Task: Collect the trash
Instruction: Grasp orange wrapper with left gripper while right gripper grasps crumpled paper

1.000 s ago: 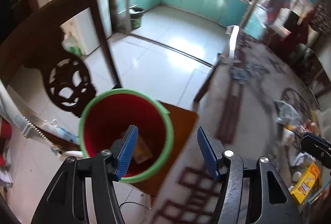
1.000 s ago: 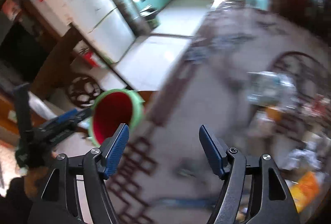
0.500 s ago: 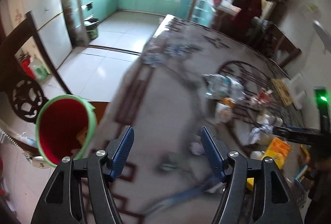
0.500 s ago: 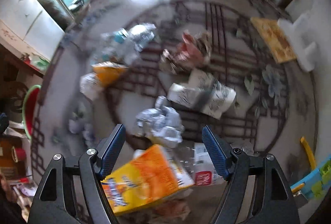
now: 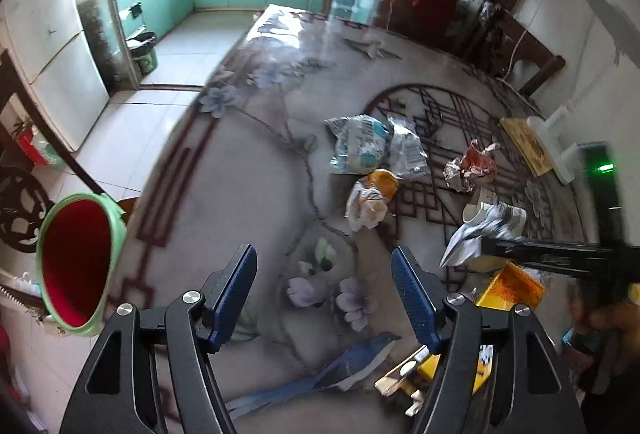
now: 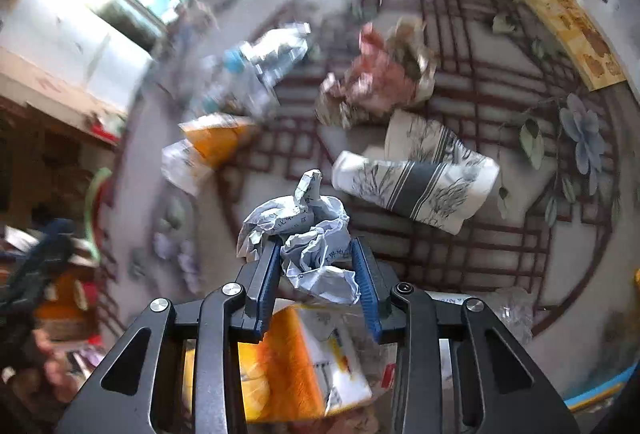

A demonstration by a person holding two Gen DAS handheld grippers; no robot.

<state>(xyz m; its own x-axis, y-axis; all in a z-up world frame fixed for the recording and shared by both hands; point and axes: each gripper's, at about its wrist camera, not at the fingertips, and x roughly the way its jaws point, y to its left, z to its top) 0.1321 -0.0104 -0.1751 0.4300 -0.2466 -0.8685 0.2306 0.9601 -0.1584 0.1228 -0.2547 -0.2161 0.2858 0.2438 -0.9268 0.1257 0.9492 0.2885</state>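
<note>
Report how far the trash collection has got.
Done: nothing I can confirm; the red bin shows no contents from this angle. In hand: the right gripper is closing on crumpled paper; the left gripper is open and empty. Left: silver wrappers, orange packet, striped cup, yellow box.

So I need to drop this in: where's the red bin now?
In the left wrist view the red bin with its green rim sits at the far left, beside and below the table edge, in front of a dark wooden chair.
</note>
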